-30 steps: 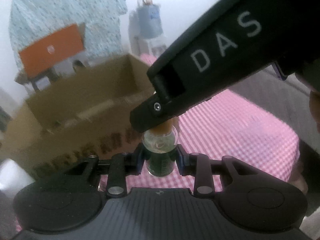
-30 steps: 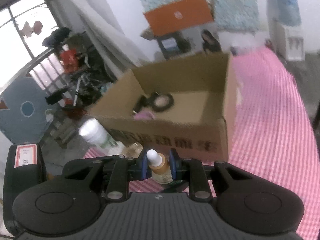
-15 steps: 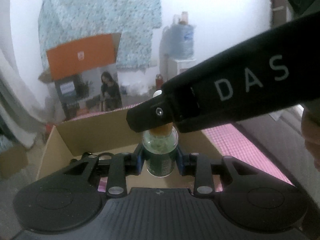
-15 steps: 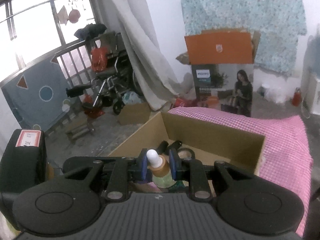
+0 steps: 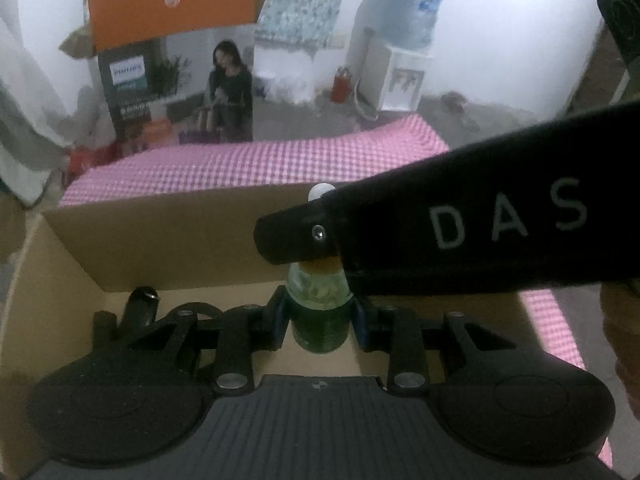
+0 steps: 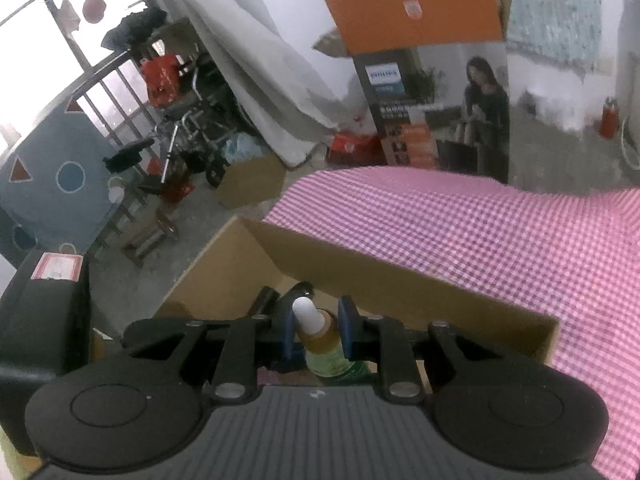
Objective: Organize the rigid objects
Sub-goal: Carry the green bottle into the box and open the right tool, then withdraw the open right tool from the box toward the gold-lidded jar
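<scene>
Bottle [image 5: 318, 316]: small dropper type, green body, amber collar, white tip; held by both tongs above the cardboard box [image 5: 168, 236].
Left tongs [image 5: 319, 314]: narrow, clamped on the body, pads at 3 and 9 o'clock.
Right tongs [image 6: 315, 330]: nearly closed, gripping the neck and collar; in left view they enter from 3 o'clock.
Box: sits on a pink checked cloth [image 6: 460, 232]; dark items [image 5: 142, 306] inside at 9 o'clock of the bottle.
Handling (est.): light, stiff, prob. glass, so fragile and slick. Hold the body; the neck grip is weaker and the cap may turn.
Risk: pull apart between 2 grips.
</scene>
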